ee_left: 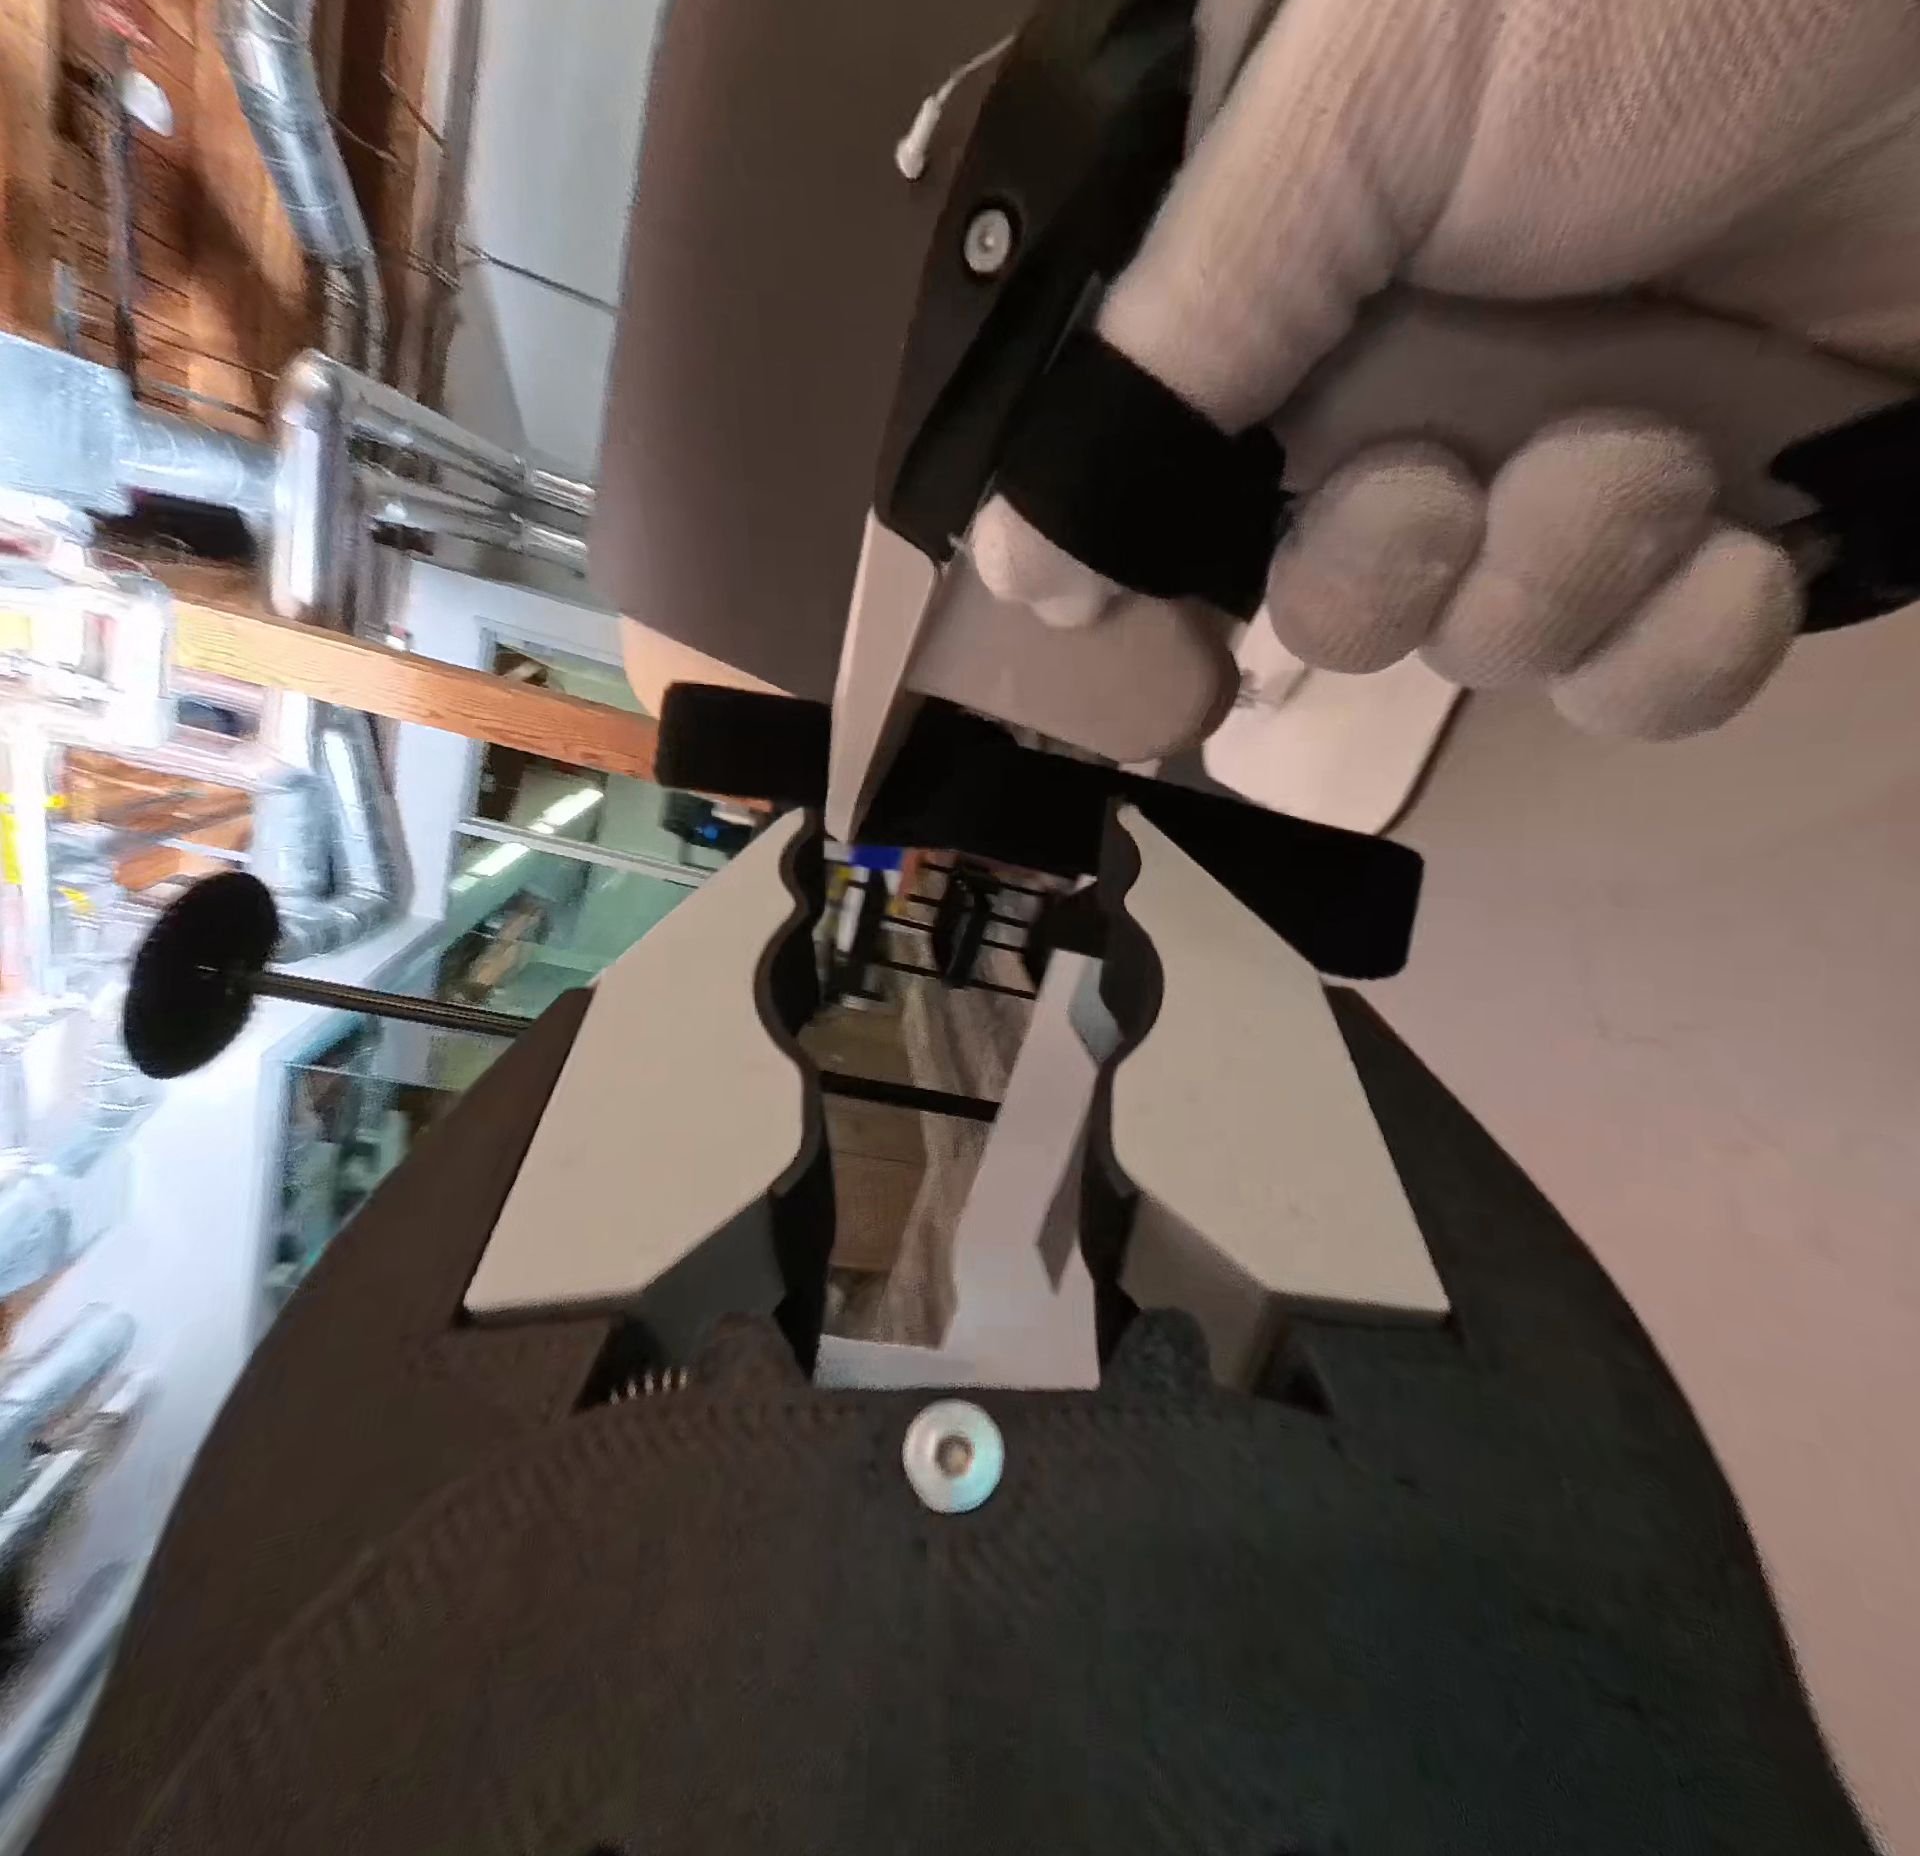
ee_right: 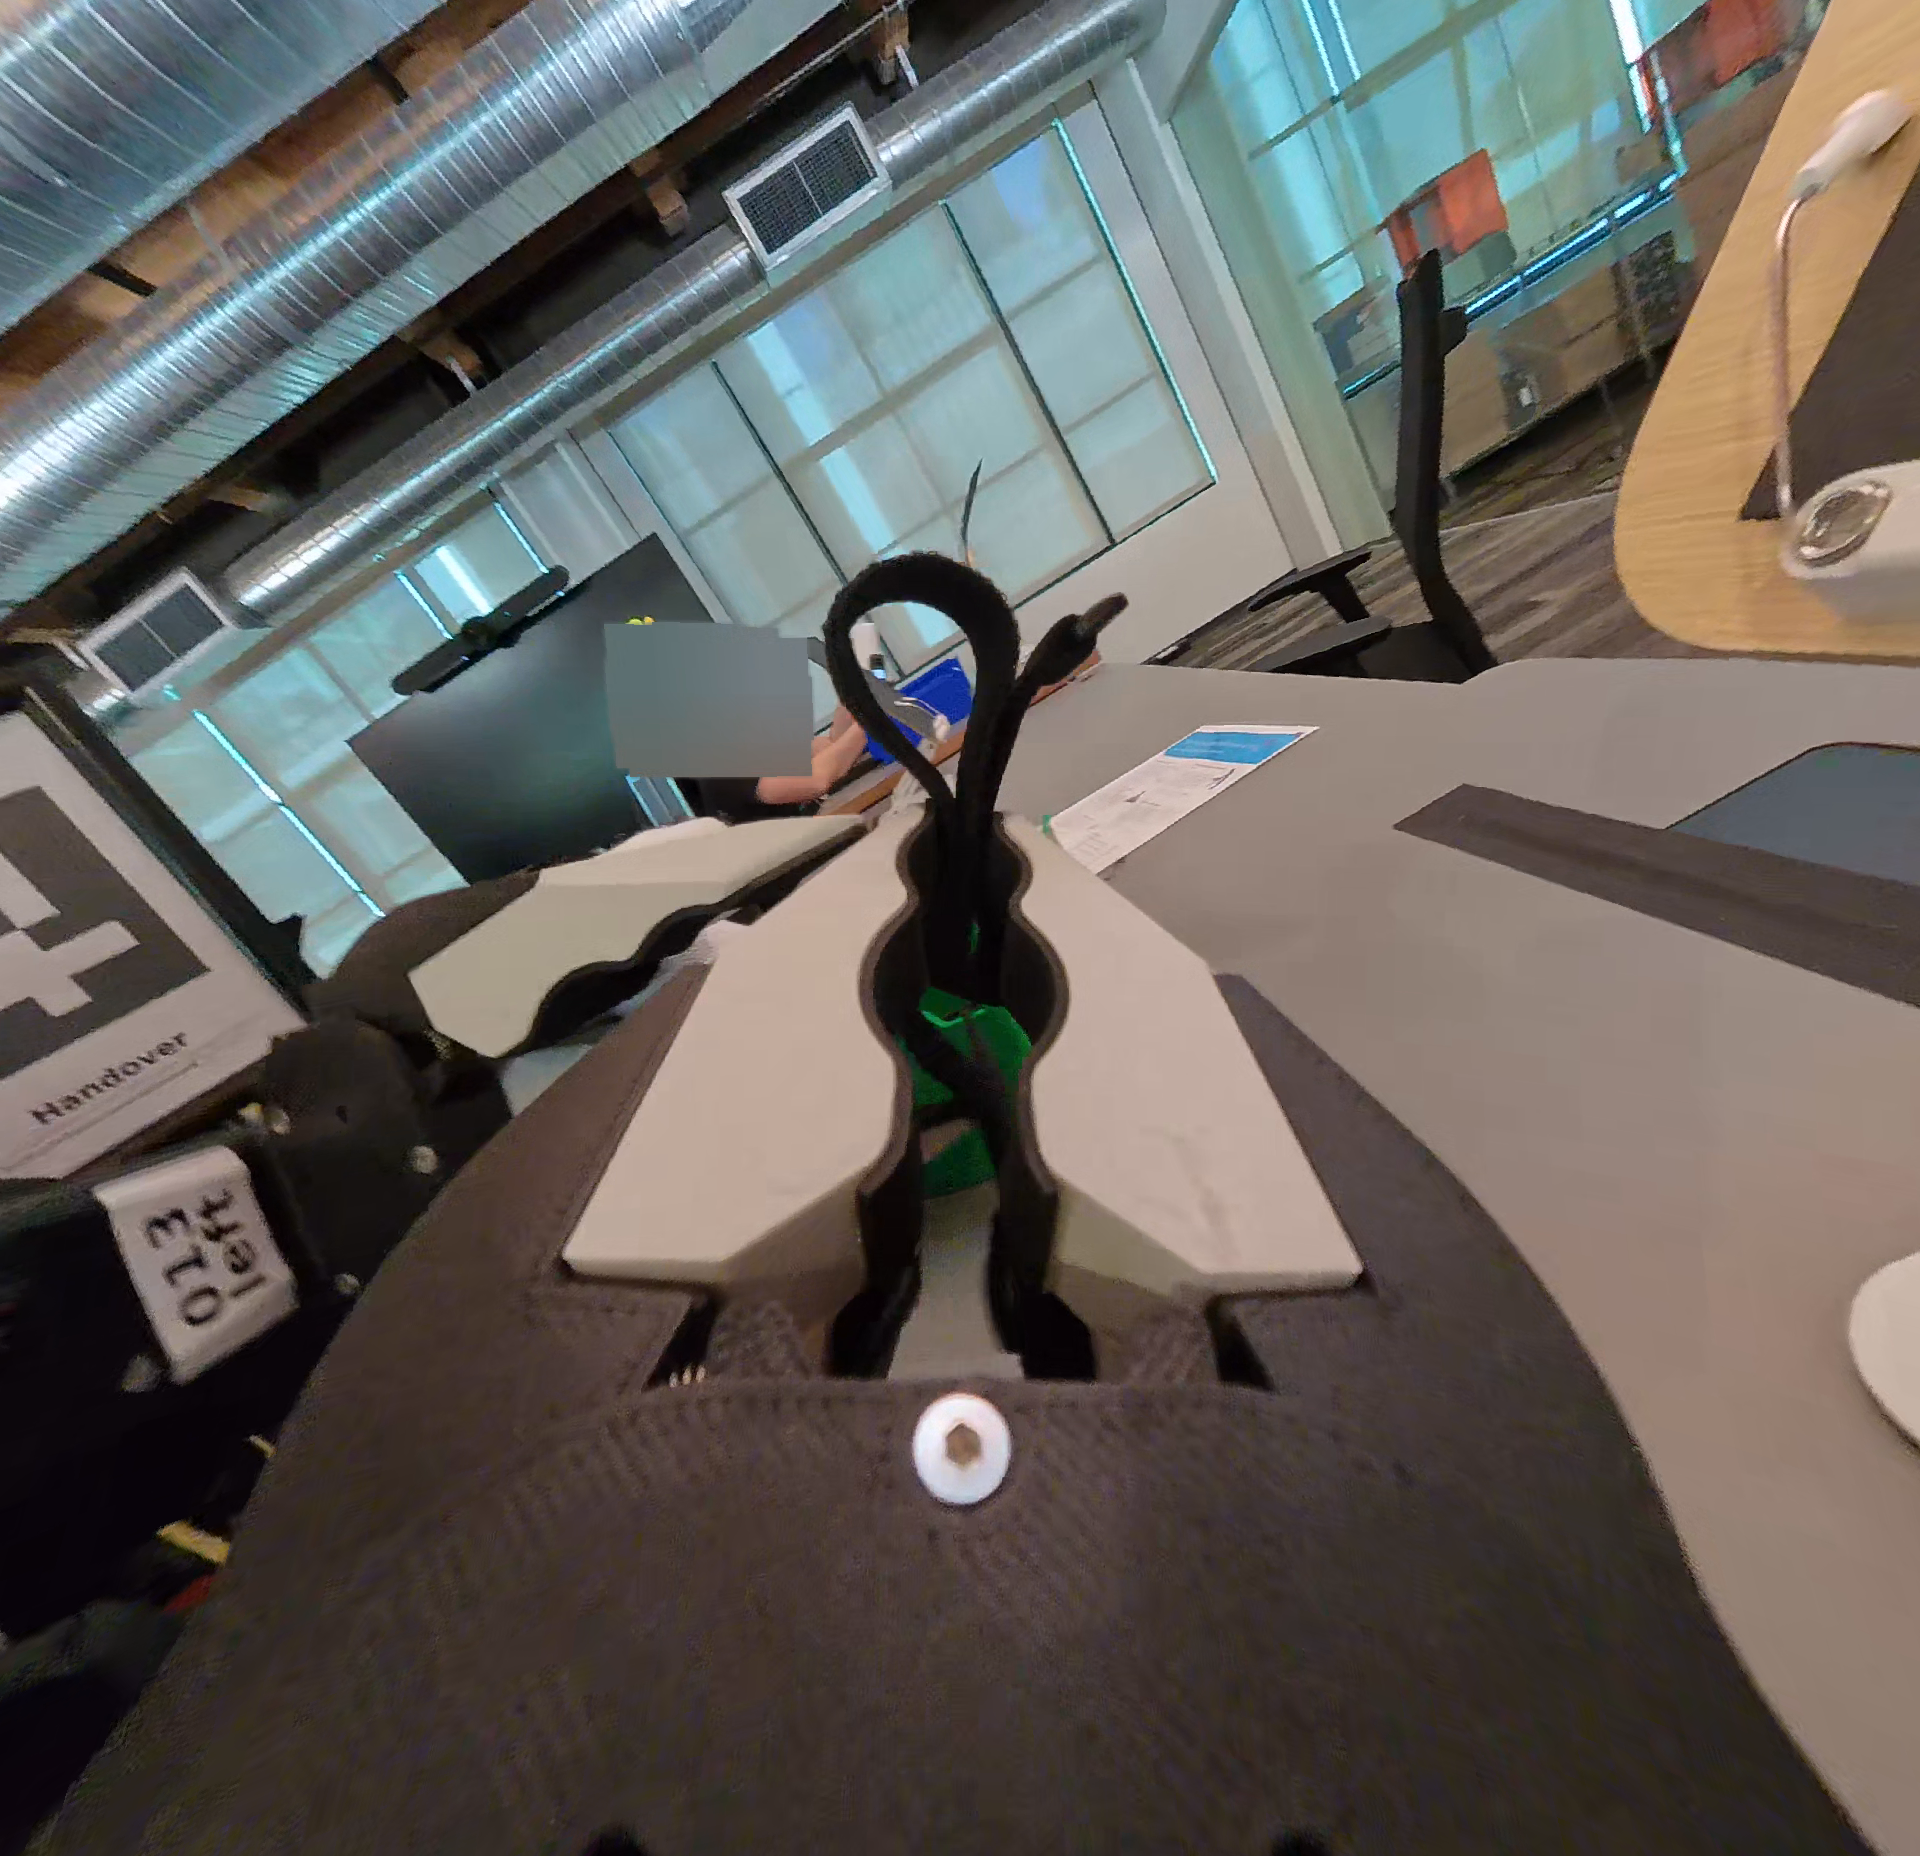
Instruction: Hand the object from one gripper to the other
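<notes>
**Between the right fingers: strap handover**

Between the right gripper's (ee_right: pixel 961 850) pale fingers (ee_right: pixel 769 1058) stood the object: a black hook-and-loop strap (ee_right: pixel 920 601) looped above the tips, a green piece (ee_right: pixel 971 1037) pinched lower down; jaws closed narrow on it; left gripper (ee_left: pixel 961 850) parted moderately, nothing between its fingers, tips just beside the strap's flat black band (ee_left: pixel 1278 876); gloved hand (ee_left: pixel 1507 352) gripped the right tool; grey table (ee_right: pixel 1455 975) lay beyond, open on the right; left gripper crowded the left side.

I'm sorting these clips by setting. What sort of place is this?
Probably an open-plan office or lab: exposed metal ducts under the ceiling, glass partition walls, a black office chair and grey desks.
</notes>
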Available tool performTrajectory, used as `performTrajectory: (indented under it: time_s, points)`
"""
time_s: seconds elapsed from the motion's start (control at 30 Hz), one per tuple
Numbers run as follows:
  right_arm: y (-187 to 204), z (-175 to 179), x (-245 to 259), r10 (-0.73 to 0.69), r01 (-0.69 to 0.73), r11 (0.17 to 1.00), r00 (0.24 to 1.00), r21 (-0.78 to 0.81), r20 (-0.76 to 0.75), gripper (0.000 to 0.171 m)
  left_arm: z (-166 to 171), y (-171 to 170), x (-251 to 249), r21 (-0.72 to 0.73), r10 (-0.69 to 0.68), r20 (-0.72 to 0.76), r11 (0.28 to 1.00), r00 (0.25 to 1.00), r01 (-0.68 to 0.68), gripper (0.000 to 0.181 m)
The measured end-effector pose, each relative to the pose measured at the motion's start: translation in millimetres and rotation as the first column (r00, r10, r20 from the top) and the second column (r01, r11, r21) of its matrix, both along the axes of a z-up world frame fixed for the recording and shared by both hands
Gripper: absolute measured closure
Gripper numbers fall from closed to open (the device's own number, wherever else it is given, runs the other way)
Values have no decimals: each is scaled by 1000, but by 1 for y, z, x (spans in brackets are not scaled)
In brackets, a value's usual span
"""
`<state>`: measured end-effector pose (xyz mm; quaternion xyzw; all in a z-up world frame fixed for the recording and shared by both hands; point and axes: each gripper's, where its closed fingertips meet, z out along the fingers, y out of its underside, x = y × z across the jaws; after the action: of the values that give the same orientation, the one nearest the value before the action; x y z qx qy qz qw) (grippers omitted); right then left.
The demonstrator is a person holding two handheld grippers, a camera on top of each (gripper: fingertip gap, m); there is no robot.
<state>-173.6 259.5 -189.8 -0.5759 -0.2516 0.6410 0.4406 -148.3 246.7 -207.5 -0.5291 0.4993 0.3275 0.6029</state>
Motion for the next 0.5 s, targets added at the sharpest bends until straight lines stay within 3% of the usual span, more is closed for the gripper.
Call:
performTrajectory:
  time_s: [0.2, 0.37, 0.5]
  points:
    - [-3, 5, -1, 43, -50, 991, 997, -122, -62, 167, 10, -3, 6, 245, -5, -176, 968, 984, 48, 142]
    - [-7, 9, -1, 77, -95, 979, 992, -183, -100, 167, 10, -2, 5, 291, -4, -227, 954, 974, 72, 160]
    - [-9, 8, -3, 112, -135, 966, 987, -219, -116, 167, 9, 0, 4, 280, -1, -255, 957, 967, 75, 161]
